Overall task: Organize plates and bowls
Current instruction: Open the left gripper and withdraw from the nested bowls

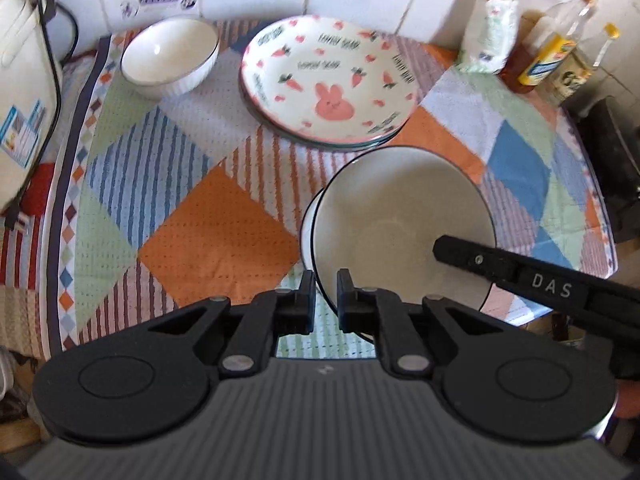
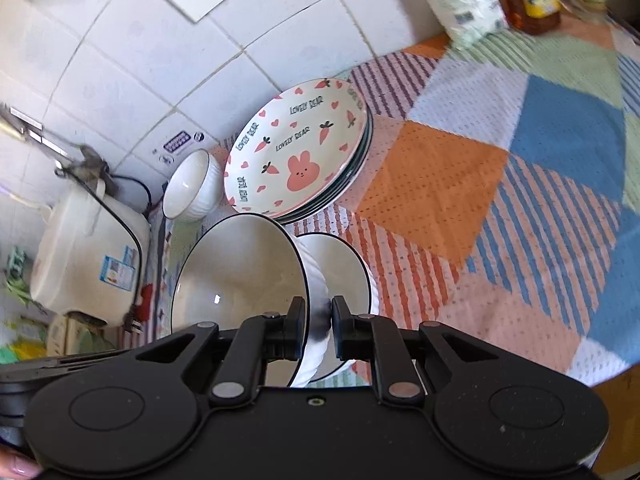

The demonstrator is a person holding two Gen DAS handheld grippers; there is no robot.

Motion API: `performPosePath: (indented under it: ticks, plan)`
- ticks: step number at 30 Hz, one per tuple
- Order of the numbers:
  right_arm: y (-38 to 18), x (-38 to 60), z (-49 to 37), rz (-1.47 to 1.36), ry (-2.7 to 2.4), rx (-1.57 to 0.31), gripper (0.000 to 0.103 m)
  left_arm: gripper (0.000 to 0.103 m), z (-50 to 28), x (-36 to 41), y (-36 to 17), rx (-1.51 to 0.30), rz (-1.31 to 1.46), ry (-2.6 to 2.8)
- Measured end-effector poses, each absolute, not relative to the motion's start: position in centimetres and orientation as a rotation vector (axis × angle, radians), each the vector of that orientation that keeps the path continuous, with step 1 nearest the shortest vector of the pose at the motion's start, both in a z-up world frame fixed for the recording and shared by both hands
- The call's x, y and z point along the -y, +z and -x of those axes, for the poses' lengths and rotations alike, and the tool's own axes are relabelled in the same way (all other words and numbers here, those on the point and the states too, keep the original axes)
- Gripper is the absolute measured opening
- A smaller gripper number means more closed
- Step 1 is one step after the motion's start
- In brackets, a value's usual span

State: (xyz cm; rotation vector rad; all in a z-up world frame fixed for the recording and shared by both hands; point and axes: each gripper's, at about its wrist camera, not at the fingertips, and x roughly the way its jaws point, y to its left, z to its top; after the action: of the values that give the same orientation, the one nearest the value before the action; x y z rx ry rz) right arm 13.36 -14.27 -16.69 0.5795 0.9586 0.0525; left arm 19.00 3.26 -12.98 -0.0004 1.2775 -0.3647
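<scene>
Because a tilted bowl is awkward to steady from one side, both tongs are clamped on the same white bowl (image 1: pixel 400 216). The left tongs (image 1: pixel 324 300) pinch its near rim. The right tongs (image 2: pixel 320 320) grip its ribbed wall, with one finger inside and one outside. Both pairs are clenched tight on the porcelain.

The bowl hangs at a slant just above the patchwork cloth (image 1: pixel 200 232) that covers the worktop. Its mouth is turned towards the left-hand camera. Right behind it, and partly hidden by it, a second bowl (image 1: pixel 307 224) of the same dark-rimmed kind sits upright on the cloth. I cannot tell whether the two touch. The likely aim is to nest the held bowl into this one, and the two-sided grip would let it be levelled before it is let go.

Farther off, a stack of plates (image 1: pixel 328 80) topped by a rabbit-and-carrot plate already stands gathered near the tiled wall. That suggests the plates are sorted. A third bowl (image 1: pixel 170 56) sits alone to their left and has not yet been stacked. A white rice cooker (image 1: pixel 20 80) and some bottles (image 1: pixel 560 56) flank the far corners, clear of the work.
</scene>
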Motion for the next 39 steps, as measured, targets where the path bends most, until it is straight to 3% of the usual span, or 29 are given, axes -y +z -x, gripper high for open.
performPosePath:
  ticks: [13,21,30,33,34,37,39]
  plan:
    - [-17.4,13.0,-14.7,-0.338,0.074,-0.949,0.017,0.010,-20.4,-2.3,-15.5,-1.412,0.021,-0.351]
    - [-18.0,10.6,-14.9,-0.038,0.108,-0.919,0.017,0.010,-20.9,-2.1,-16.6,-1.449,0.039,-0.320]
    - [-18.4,10.5,-15.9,-0.006,0.148,-0.916,0.018,0.011,-20.6,-1.4,-17.4,-1.436,0.041,-0.257]
    - [-18.3,9.6,-15.9,0.065,0.142,-0.908,0.020,0.011,-20.8,-1.7,-17.6,-1.449,0.088,-0.262]
    - [-18.2,9.0,-15.7,0.126,0.131,-0.901,0.023,0.016,-20.9,-2.0,-17.8,-1.462,0.114,-0.263]
    - [-17.6,8.2,-15.1,0.185,0.146,-0.866,0.033,0.016,-20.8,-2.1,-17.6,-1.454,0.119,-0.254]
    - [-17.4,8.4,-15.1,0.171,0.153,-0.869,0.034,0.016,-20.8,-2.3,-17.4,-1.453,0.140,-0.250]
